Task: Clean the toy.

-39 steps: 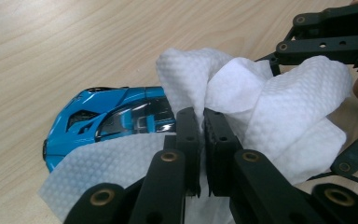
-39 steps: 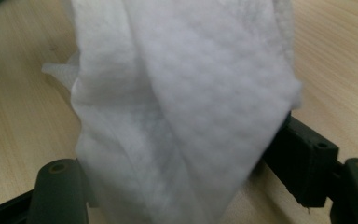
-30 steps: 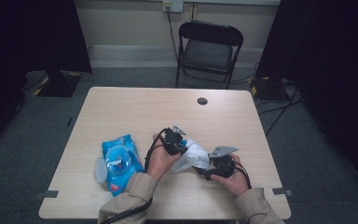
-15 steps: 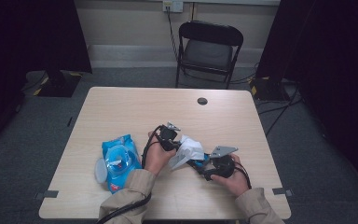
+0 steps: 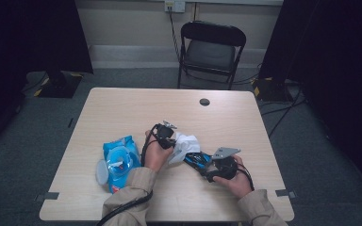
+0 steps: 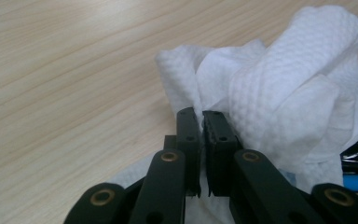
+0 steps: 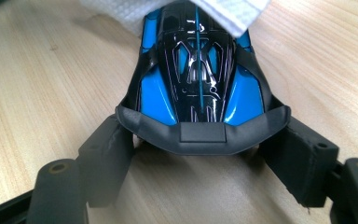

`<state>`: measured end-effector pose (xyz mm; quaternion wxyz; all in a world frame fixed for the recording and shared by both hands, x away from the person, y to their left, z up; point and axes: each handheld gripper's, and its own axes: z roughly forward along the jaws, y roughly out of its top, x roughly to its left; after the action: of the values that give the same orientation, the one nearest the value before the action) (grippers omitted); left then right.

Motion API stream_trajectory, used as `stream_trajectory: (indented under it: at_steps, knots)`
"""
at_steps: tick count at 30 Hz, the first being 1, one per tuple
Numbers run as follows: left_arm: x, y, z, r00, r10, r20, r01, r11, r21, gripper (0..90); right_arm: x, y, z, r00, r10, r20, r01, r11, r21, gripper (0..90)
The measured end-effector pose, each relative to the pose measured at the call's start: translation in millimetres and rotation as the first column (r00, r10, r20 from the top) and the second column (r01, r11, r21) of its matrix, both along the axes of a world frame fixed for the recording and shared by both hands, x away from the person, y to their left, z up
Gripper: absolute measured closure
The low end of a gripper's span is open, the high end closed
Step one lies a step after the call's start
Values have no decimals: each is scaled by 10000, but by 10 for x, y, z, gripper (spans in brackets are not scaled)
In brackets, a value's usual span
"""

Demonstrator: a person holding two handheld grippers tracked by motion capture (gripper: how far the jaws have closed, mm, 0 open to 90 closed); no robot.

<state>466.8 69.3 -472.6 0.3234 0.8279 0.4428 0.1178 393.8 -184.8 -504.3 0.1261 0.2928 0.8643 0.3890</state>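
Toy car (image 7: 198,70), glossy blue and black plastic, low over the near part of the pale wood-grain table (image 6: 51,70), a little right of its middle. Sits tail-first in the right gripper (image 7: 200,149), jaws spread wide and closed on the two ends of the matt grey rear bumper. Looks light and stiff: a thin hard shell, slick on the painted panels, likely to scuff or crack under a hard squeeze. Best taken where it is taken now, across the rear bumper, or low on the flanks; not on the shiny roof, where pads would probably slide.

Just beyond the nose, crumpled white wipe (image 6: 279,93) of embossed cloth, draped over the front of the toy car. Soft, limp, almost weightless, possibly damp; keeps no shape, so needs a pinch on a bunched fold. Has exactly that: left gripper (image 6: 201,121) pressed nearly flat together, a fold of the white wipe caught between its pads.

Farther left on the table, well apart from both grippers, blue pack (image 5: 119,160) with a round lid flipped open. Farther back, small dark grommet (image 5: 204,101) near the far edge. Behind the table, black folding chair (image 5: 211,49) by the wall.
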Motion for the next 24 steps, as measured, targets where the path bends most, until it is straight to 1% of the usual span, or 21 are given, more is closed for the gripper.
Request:
stream_trajectory:
  at_steps: [3, 4, 7, 9, 10, 13, 15, 18, 20, 21, 22, 24]
  knots:
    - [10, 61, -25, 9996, 242, -108, -241, 9997, 109, 861, 0, 0, 0, 10000, 2, -2, -2, 10000, -1, 262]
    - [9, 79, -29, 9994, 319, -141, -319, 9995, 45, 861, 0, 0, 0, 10000, 0, -1, 0, 10000, -2, 262]
    - [-4, 121, 1, 9995, 302, 14, -302, 9995, 67, 862, 0, 0, 0, 10000, 1, 0, -1, 10000, 1, 262]
    - [-13, 136, 46, 9990, 435, 135, -433, 9989, -165, 863, 0, 0, 0, 10000, 5, -6, -5, 10000, -1, 262]
    - [-20, 143, 94, 9987, 472, 182, -465, 9984, -326, 863, 0, 0, 1, 10000, 0, -8, 0, 10000, 1, 262]
    - [-54, 123, 231, 9977, 366, 570, -334, 9979, -548, 865, 0, 0, 0, 10000, -7, -4, 7, 10000, 4, 262]
    - [-95, 83, 329, 9969, 184, 770, -125, 9969, -771, 865, 0, 0, 0, 10000, -6, -3, 6, 10000, 3, 262]
    - [-164, -9, 465, 9941, -225, 1062, 326, 9949, -951, 865, 0, 0, 1, 10000, 0, -7, 0, 10000, -3, 262]
    - [-212, -96, 534, 9915, -571, 1169, 695, 9920, -1051, 865, 0, 0, 0, 10000, -5, 0, 5, 10000, 1, 262]
    - [-240, -150, 555, 9898, -658, 1262, 811, 9894, -1202, 865, 0, 1, 0, 10000, -15, -4, 15, 10000, 10, 262]
    - [-267, -199, 579, 9878, -900, 1275, 1053, 9873, -1193, 865, 0, 1, 0, 10000, -9, -3, 9, 10000, -2, 262]
    - [-317, -306, 599, 9838, -1169, 1361, 1350, 9820, -1323, 865, -1, 3, 0, 10000, -34, -11, 34, 10000, 20, 262]
